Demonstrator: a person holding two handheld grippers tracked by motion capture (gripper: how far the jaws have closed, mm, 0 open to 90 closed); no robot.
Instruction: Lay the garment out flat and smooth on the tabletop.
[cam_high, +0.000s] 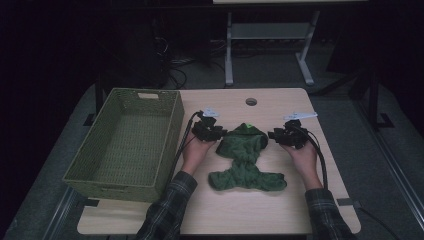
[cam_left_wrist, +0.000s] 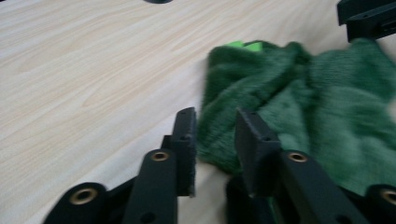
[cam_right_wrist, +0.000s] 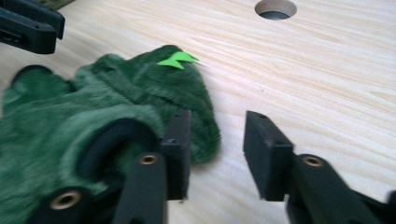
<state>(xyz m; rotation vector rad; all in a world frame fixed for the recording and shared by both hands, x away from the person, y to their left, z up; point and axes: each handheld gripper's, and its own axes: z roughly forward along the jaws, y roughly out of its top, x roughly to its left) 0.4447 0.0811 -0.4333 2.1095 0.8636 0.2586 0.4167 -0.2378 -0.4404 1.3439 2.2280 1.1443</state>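
We see green fleece garment flat on bench, L gripper & R gripper at its shoulders, both fingers open, gripping nothing, basket to L.

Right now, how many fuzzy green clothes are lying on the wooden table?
1. The fuzzy dark green garment lies mid-table between the left gripper and right gripper, beside the empty green woven basket.
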